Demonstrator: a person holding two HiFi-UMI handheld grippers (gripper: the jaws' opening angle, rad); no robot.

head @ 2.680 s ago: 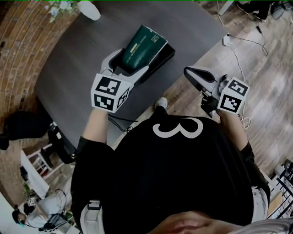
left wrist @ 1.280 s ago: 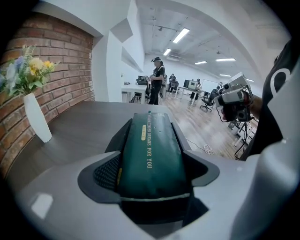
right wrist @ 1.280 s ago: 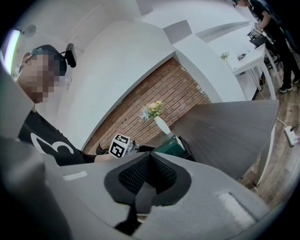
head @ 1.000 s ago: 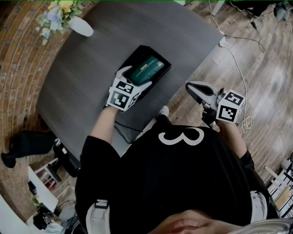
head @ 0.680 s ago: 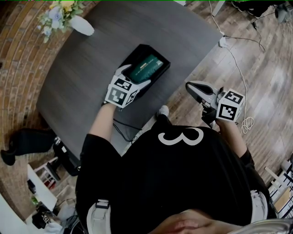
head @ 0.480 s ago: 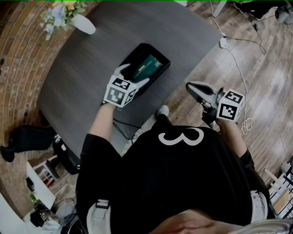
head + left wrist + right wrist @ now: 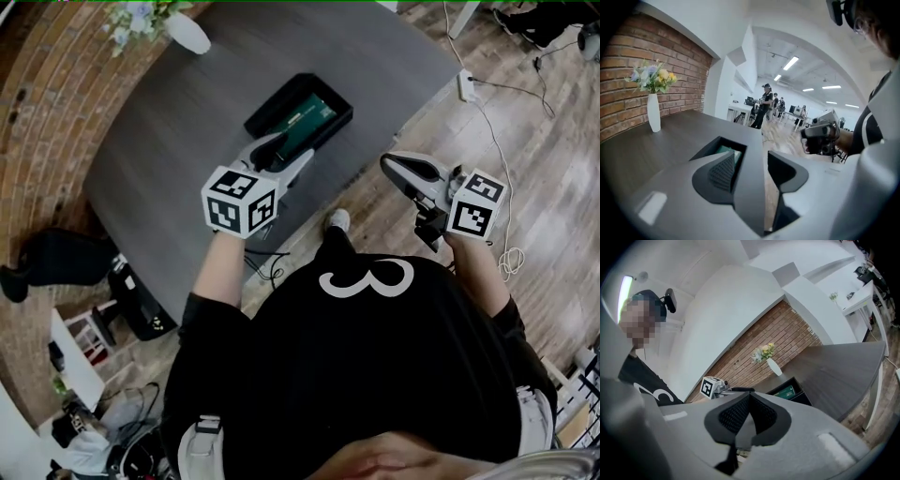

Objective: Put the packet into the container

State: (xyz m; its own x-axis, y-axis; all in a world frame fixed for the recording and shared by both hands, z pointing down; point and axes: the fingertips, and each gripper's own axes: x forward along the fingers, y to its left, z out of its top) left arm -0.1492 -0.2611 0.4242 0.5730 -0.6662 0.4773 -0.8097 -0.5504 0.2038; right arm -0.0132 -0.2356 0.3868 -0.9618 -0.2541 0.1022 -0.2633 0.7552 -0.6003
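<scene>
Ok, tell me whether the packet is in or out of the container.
In: the green packet lies inside the black container, walls around it.

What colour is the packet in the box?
Dark green. The packet lies in the black container; the head view shows it best.
</scene>
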